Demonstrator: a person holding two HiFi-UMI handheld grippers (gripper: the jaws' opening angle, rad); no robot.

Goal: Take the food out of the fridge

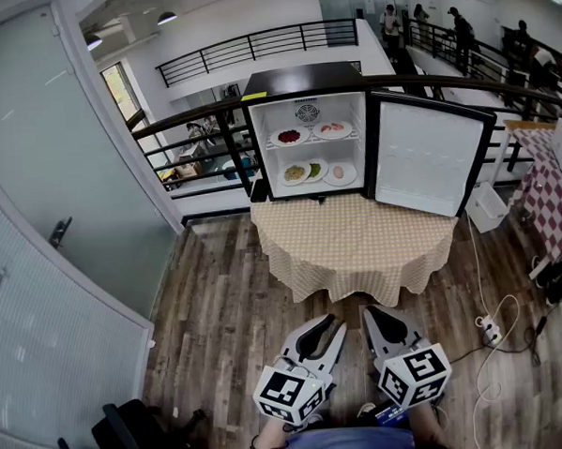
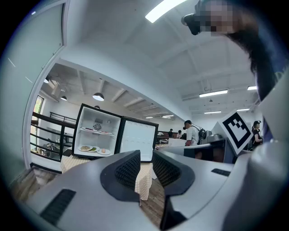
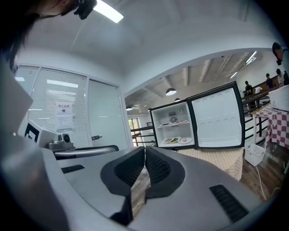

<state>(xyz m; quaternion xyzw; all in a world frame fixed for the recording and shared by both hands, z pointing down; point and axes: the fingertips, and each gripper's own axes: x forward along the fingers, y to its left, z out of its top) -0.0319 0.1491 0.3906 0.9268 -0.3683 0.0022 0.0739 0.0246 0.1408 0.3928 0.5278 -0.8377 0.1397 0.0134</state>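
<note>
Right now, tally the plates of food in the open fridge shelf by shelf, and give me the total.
Upper-shelf plates: 2
Lower-shelf plates: 3
Total: 5

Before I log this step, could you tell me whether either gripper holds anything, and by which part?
Nothing is held: the left gripper stands slightly open and empty, and the right gripper is shut on nothing.
</note>
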